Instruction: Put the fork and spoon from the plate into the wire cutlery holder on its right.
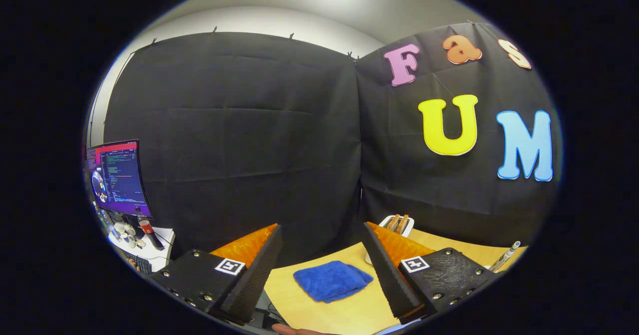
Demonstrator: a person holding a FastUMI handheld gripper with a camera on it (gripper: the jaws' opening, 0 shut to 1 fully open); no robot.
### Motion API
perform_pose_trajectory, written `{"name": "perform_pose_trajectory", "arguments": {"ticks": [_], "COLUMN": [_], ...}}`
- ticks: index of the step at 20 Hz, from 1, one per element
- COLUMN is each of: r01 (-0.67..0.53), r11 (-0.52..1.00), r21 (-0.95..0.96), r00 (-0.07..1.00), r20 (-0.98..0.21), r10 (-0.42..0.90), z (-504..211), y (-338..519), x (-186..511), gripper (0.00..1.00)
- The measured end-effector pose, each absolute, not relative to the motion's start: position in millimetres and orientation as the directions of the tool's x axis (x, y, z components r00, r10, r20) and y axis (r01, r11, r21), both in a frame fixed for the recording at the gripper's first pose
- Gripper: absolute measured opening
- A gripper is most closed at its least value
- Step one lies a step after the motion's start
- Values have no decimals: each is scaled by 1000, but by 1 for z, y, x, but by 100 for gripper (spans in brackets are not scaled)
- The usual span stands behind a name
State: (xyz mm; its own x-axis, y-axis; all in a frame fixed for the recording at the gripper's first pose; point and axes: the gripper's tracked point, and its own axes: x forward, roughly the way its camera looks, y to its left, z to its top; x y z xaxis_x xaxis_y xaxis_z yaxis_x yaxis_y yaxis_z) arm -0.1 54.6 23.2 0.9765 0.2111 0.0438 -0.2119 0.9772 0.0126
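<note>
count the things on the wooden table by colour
blue: 1, folded blue cloth, lying between the open hand-held gripper fingers
white: 1, white plate with wooden-handled cutlery, beyond the right finger
silver: 1, a pen-like item
total: 3

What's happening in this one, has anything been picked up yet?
Nothing yet. The hand-held gripper is open and empty above a wooden table, with a folded blue cloth between its fingers. The plate, with wooden handles on it, sits just beyond the right finger. A monitor stands off to the left.
</note>
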Motion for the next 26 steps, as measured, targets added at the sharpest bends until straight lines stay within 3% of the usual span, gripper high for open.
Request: {"name": "perform_pose_trajectory", "arguments": {"ticks": [3,6,10,13,19,26], "r01": [-61,190,527,663,705,693], "r11": [998,981,848,744,708,716], "r21": [15,32,63,79,36,84], "r00": [996,980,850,748,688,616], "r20": [64,49,-49,-100,-276,-586], "r10": [60,-191,-525,-656,-671,-527], "z": [23,13,-30,-63,-147,-249], "y": [9,-55,-131,-160,-171,-164], "x": [-18,-45,-109,-143,-171,-177], "gripper": [98,98,98,98,98,98]}}
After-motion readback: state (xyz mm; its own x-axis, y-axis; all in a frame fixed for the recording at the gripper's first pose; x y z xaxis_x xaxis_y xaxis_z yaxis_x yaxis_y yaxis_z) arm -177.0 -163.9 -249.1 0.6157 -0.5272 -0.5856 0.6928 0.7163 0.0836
